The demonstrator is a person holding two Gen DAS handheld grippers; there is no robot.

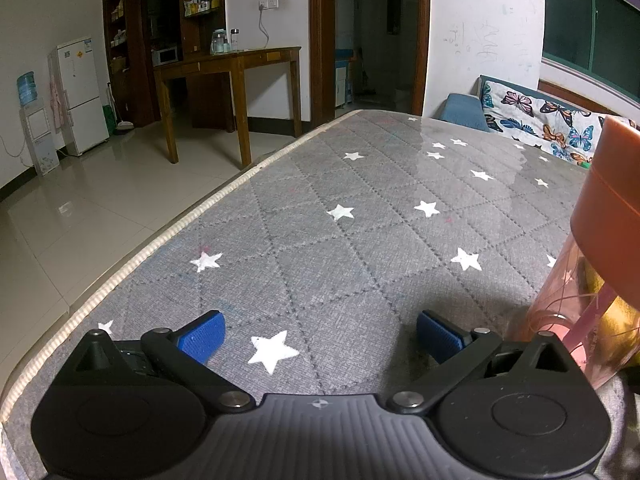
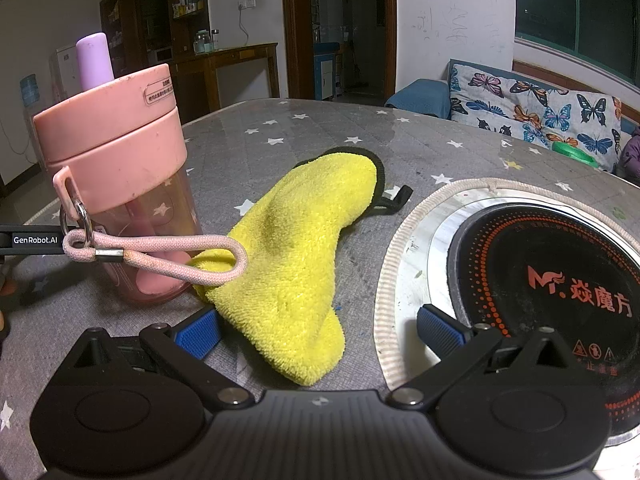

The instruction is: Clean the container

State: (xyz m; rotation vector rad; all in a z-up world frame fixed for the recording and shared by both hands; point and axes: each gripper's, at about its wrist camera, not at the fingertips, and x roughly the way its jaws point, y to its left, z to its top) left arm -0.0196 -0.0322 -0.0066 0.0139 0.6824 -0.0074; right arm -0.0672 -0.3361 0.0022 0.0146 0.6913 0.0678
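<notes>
A grey quilted table cover scattered with white stars (image 1: 360, 240) fills most of the left wrist view, and the left gripper (image 1: 320, 336) sits low over it at the bottom of the frame, its blue-padded fingers (image 1: 202, 336) spread wide apart with only bare cloth and one white star between them. At the right edge of that view stands the pink translucent drinking bottle with its opaque pink screw lid (image 1: 608, 220), just beside the right finger but not between the two.

In the right wrist view the same bottle (image 2: 120, 160) stands upright at the left of the frame, a lilac spout (image 2: 95, 60) poking above its lid and a pink cord loop (image 2: 160, 252) hanging from a metal ring on the lid's tab. The loop's end lies on a fluffy yellow microfibre cloth with black edging (image 2: 296, 248), which sprawls across the middle of the frame, one corner tucked against the foot of the bottle. The right gripper (image 2: 320, 330) is at the bottom, fingers (image 2: 198, 334) wide apart, with the near end of the cloth lying between them; the pads do not touch it. At the lower right a round black induction hob with orange markings (image 2: 560, 280) is set into a pale ring in the table. Behind, at the upper right, a sofa with a butterfly-print cover (image 2: 540, 112) stands against the wall.
</notes>
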